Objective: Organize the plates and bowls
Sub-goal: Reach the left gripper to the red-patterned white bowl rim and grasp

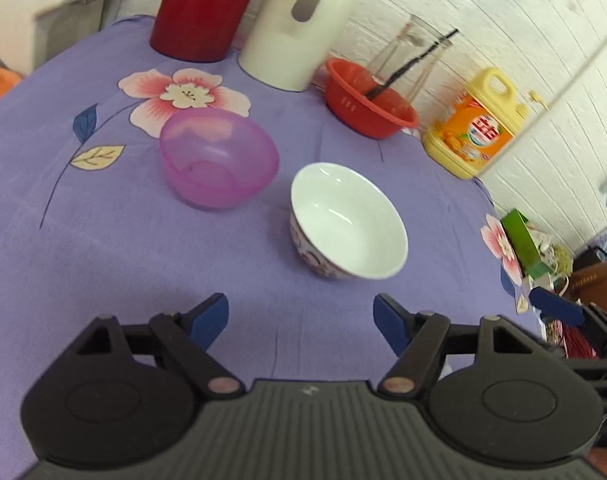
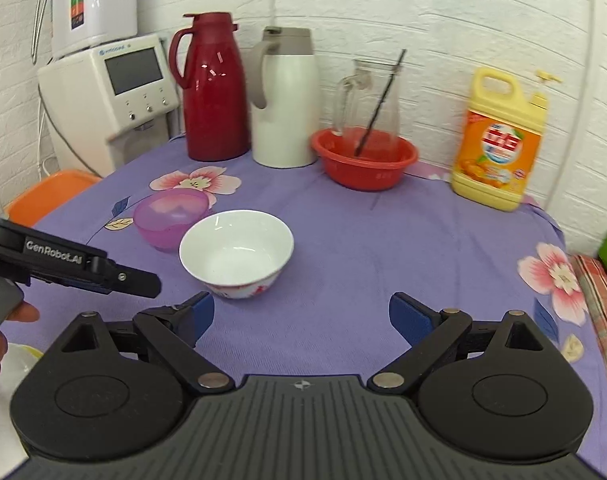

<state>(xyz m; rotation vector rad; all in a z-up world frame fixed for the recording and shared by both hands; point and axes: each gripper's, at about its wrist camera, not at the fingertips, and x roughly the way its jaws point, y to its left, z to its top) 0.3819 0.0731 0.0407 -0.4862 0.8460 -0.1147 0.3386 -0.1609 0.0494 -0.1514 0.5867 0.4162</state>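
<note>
A white bowl [image 1: 349,222] [image 2: 237,252] with a patterned outside stands on the purple flowered tablecloth [image 1: 103,264] [image 2: 383,248]. Close beside it, further back to the left, stands a translucent purple bowl [image 1: 219,158] [image 2: 171,216]. My left gripper [image 1: 301,322] is open and empty, hovering just short of the white bowl. In the right wrist view the left gripper [image 2: 139,278] comes in from the left edge, held by a hand, its tip near the white bowl. My right gripper [image 2: 301,314] is open and empty, to the right of the white bowl and nearer than it.
Along the back wall stand a red thermos [image 2: 213,88], a white thermos [image 2: 283,100], a glass jug [image 2: 367,96] in a red basin [image 2: 363,160], and a yellow detergent bottle [image 2: 499,140]. A water dispenser [image 2: 107,96] and an orange tray [image 2: 51,192] are at the left.
</note>
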